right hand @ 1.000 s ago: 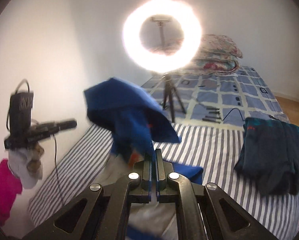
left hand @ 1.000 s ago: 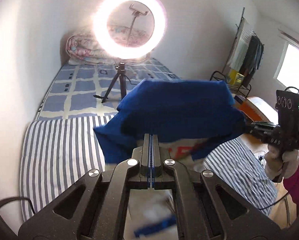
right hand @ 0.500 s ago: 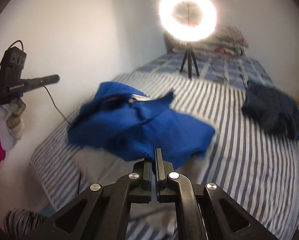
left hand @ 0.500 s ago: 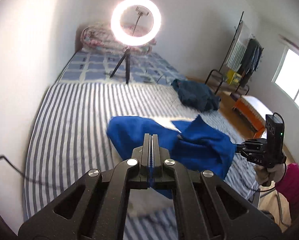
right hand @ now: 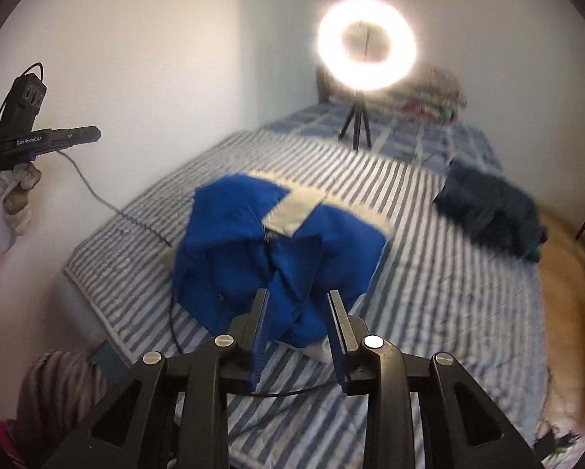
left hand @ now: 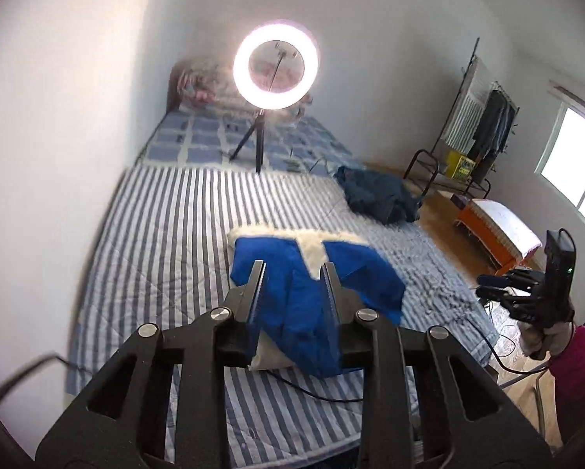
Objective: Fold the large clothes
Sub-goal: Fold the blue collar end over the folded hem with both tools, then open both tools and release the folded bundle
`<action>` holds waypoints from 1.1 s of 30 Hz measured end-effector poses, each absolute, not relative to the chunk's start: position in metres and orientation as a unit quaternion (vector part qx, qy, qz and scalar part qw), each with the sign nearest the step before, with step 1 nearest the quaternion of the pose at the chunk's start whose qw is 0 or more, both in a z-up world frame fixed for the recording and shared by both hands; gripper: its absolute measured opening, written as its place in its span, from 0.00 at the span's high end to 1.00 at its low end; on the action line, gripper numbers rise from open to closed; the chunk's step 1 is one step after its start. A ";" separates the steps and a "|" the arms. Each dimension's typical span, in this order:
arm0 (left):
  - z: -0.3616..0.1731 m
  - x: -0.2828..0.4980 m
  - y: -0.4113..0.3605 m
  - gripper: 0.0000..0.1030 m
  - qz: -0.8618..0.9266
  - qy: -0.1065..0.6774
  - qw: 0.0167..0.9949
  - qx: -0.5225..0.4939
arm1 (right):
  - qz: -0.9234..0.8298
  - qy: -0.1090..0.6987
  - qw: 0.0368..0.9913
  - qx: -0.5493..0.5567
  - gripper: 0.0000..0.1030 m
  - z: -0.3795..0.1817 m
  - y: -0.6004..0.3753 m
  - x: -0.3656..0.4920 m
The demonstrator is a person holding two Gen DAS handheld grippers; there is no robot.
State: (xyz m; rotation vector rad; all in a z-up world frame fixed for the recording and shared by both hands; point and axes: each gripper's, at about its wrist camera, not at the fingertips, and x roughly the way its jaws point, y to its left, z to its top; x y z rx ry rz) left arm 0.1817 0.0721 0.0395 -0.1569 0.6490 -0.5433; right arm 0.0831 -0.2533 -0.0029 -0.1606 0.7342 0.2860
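A bright blue garment with a cream fleece lining lies in a loose heap on the striped bed; it also shows in the right wrist view. My left gripper is open and empty, raised above the garment's near edge. My right gripper is open and empty, also above the garment's near end. The right gripper is seen from the side in the left wrist view, and the left gripper shows in the right wrist view.
A dark blue garment lies crumpled at the bed's right edge. A lit ring light on a tripod stands on the bed's far part. A black cable crosses the bed. A clothes rack and an orange stool stand beside the bed.
Both grippers held the blue garment in the air, swung it down onto the bed, then opened and let it go. It now lies in a heap.
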 end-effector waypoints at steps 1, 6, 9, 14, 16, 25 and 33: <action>0.050 0.174 0.074 0.75 -0.265 0.306 0.911 -0.074 | 0.138 0.347 0.924 -0.083 0.72 0.012 -0.253 0.075; 0.110 0.138 0.086 0.72 -0.270 0.267 0.923 -0.072 | 0.128 0.302 0.940 -0.098 0.62 0.076 -0.253 0.043; 0.149 0.116 0.097 0.72 -0.275 0.240 0.928 -0.076 | 0.122 0.275 0.947 -0.110 0.61 0.110 -0.252 0.025; 0.200 0.088 0.111 0.56 -0.268 0.200 0.940 -0.064 | 0.106 0.232 0.957 -0.136 0.54 0.159 -0.248 0.005; 0.207 0.082 0.116 0.53 -0.264 0.195 0.942 -0.067 | 0.099 0.213 0.962 -0.140 0.49 0.175 -0.249 0.000; 0.128 0.133 0.123 0.40 -0.249 0.287 0.917 -0.118 | 0.086 0.239 0.961 -0.110 0.30 0.141 -0.272 0.025; 0.000 0.251 0.110 0.40 -0.235 0.415 0.850 -0.222 | 0.095 0.340 0.936 -0.023 0.28 0.020 -0.301 0.096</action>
